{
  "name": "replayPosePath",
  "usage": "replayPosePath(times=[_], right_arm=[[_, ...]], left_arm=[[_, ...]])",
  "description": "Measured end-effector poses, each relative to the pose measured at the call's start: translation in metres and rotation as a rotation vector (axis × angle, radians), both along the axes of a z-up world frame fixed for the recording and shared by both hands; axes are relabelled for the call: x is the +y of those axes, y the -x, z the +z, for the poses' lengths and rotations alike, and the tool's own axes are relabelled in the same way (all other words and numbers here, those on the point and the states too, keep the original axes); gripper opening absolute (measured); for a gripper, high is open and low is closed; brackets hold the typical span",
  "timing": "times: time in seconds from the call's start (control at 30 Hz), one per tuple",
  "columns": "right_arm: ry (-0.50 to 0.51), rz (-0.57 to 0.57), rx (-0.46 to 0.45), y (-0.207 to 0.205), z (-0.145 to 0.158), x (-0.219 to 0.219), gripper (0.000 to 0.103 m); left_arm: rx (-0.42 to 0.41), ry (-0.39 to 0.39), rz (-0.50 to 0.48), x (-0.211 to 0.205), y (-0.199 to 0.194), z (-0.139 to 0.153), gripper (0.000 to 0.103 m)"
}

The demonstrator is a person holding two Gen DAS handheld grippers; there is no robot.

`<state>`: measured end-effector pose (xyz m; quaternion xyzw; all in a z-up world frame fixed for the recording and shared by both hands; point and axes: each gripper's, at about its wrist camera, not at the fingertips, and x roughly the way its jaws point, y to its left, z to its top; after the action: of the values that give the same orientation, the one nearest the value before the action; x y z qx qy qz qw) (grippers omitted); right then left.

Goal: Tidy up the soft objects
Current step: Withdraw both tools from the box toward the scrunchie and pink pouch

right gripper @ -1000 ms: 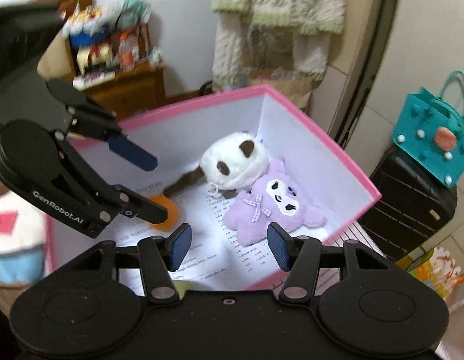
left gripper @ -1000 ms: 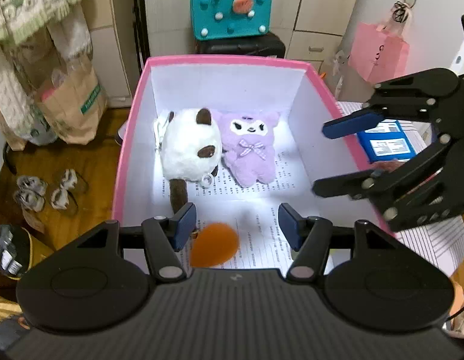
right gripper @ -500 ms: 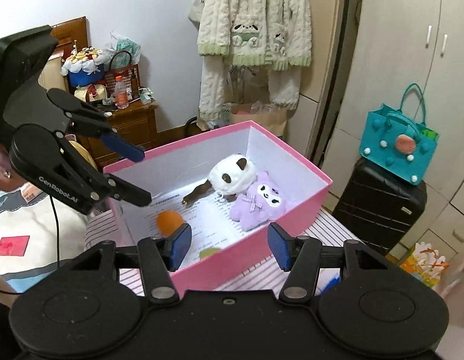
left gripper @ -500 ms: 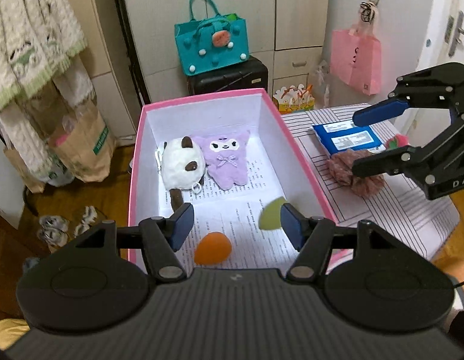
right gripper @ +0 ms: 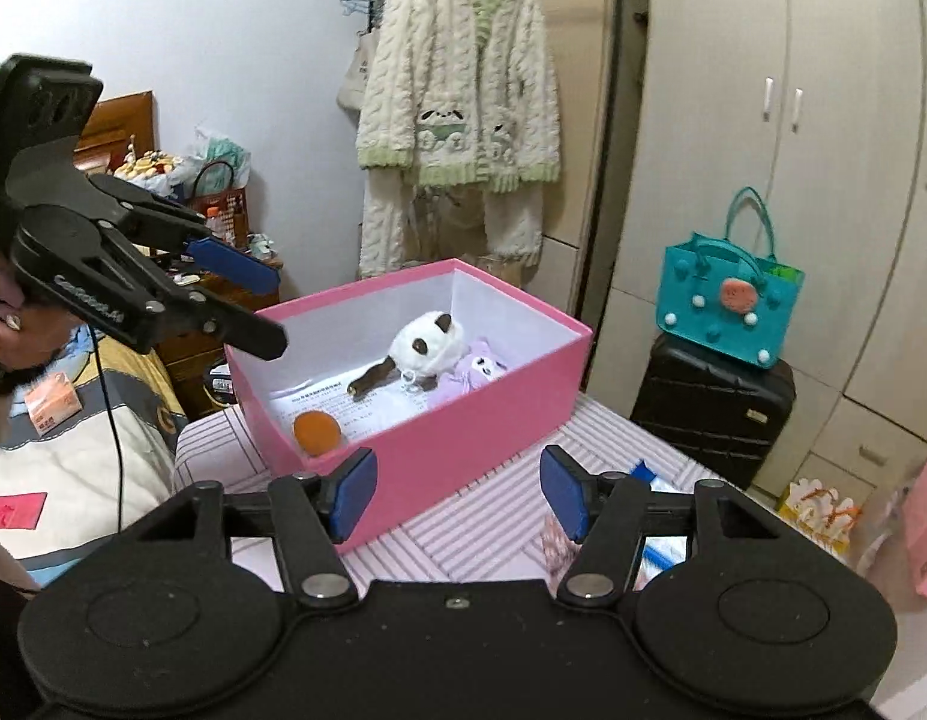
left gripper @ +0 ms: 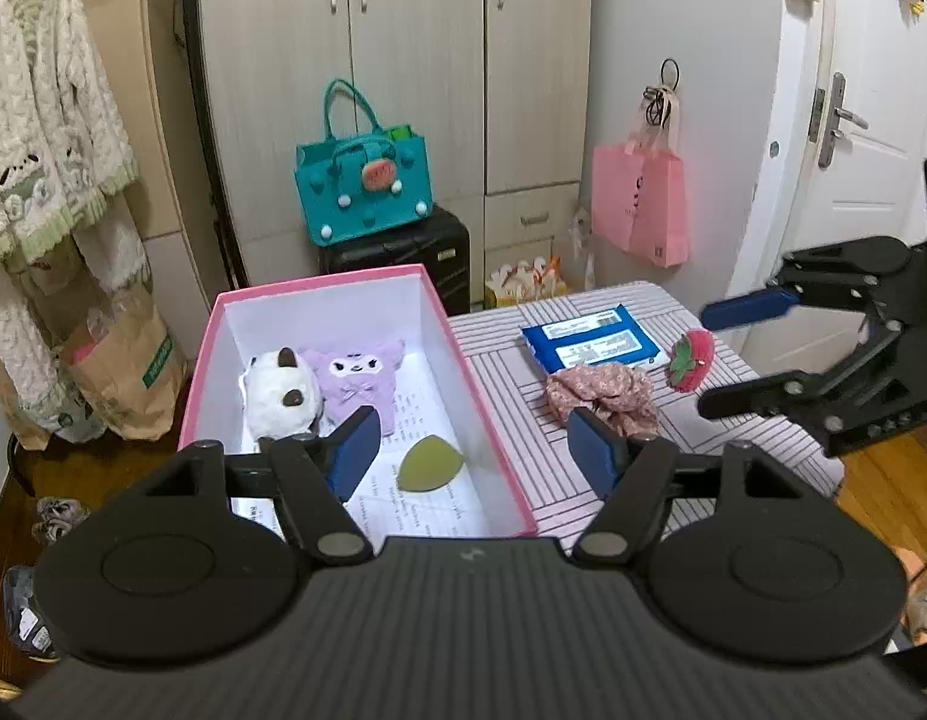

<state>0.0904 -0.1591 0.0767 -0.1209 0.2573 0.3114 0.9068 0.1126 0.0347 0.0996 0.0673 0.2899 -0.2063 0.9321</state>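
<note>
A pink box (left gripper: pixel 463 354) (right gripper: pixel 463 438) stands on the striped table. In it lie a white panda plush (left gripper: pixel 280 393) (right gripper: pixel 424 345), a purple plush (left gripper: pixel 358 375) (right gripper: pixel 478 369), a green soft piece (left gripper: pixel 430 462) and an orange ball (right gripper: pixel 316 429). On the table to its right lie a pink scrunchie (left gripper: pixel 601 393) and a red strawberry toy (left gripper: pixel 691 360). My left gripper (left gripper: pixel 472 450) (right gripper: pixel 256 306) is open and empty, above the box's near end. My right gripper (right gripper: pixel 457 489) (left gripper: pixel 727 354) is open and empty, above the table right of the box.
A blue tissue pack (left gripper: pixel 589 345) lies at the table's back. A teal bag (left gripper: pixel 364 183) sits on a black suitcase (left gripper: pixel 403 255) behind the table. A pink bag (left gripper: pixel 640 207) hangs on the cabinet. A cream cardigan (right gripper: pixel 457 84) hangs at left.
Both grippers have pulled back and up away from the box. A green soft piece now lies in the box near the orange ball.
</note>
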Motion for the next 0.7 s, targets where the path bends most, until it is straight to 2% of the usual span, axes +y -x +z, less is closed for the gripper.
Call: replayPosePath(times=[0.1, 0.27, 0.43, 0.7], right_arm=[[-0.014, -0.013, -0.002, 0.014, -0.006, -0.011, 0.066], [-0.043, -0.041, 0.003, 0.031, -0.021, -0.027, 0.068], [-0.074, -0.1, 0.009, 0.044, -0.036, -0.047, 0.069], [-0.075, -0.192, 0.015, 0.045, -0.054, -0.072, 0.07]], left_arm=[[-0.035, 0.021, -0.006, -0.012, 0.01, -0.009, 0.069], [-0.037, 0.047, -0.05, -0.036, 0.02, -0.023, 0.07], [-0.072, 0.011, -0.106, -0.066, 0.029, -0.037, 0.071], [-0.025, 0.038, -0.188, -0.11, 0.019, -0.056, 0.071]])
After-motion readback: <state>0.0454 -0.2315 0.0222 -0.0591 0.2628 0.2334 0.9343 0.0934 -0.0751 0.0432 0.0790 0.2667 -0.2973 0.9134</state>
